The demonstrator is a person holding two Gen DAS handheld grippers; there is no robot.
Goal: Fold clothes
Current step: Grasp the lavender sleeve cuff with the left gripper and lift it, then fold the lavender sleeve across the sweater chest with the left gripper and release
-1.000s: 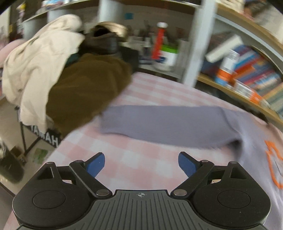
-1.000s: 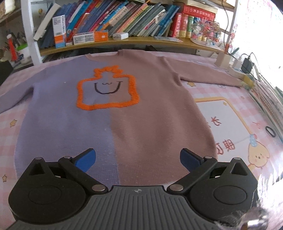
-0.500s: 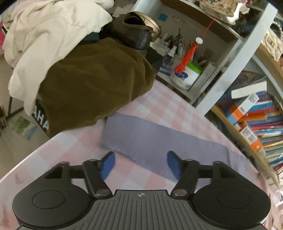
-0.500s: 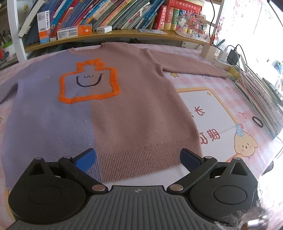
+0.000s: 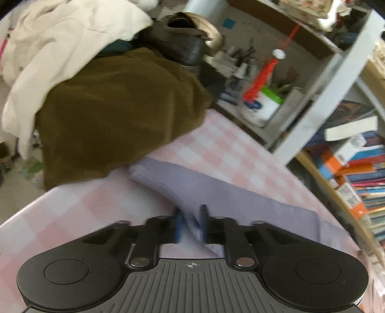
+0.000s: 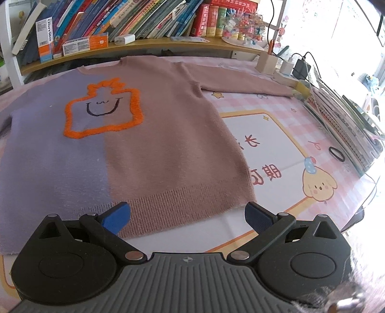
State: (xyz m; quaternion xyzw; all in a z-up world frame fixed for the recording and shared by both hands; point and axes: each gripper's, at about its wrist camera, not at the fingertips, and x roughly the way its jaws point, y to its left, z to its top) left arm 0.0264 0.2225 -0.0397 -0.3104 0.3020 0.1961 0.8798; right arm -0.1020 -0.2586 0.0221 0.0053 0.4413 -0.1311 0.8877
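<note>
A two-tone sweater point(image 6: 149, 144), lilac on the left and dusty pink on the right, lies flat on the pink checked table with an orange outlined face on its chest. Its lilac sleeve point(image 5: 216, 190) stretches across the table in the left wrist view. My left gripper point(image 5: 191, 225) is shut on the near edge of that sleeve, fabric bunched between the blue pads. My right gripper point(image 6: 186, 216) stands open just short of the ribbed hem point(image 6: 182, 204), nothing between its fingers. The pink sleeve point(image 6: 245, 83) reaches toward the back right.
A brown cloth point(image 5: 115, 115) and a cream garment point(image 5: 60, 53) are piled off the table's left edge. Bookshelves point(image 6: 120, 21) line the back. A charger and cables point(image 6: 298, 69) and stacked books point(image 6: 349, 120) sit at the right. A black hair tie point(image 6: 336, 153) lies on the printed mat.
My left gripper closed from open onto the lilac sleeve as it moved in. My right gripper drew back toward the hem and stayed open.
</note>
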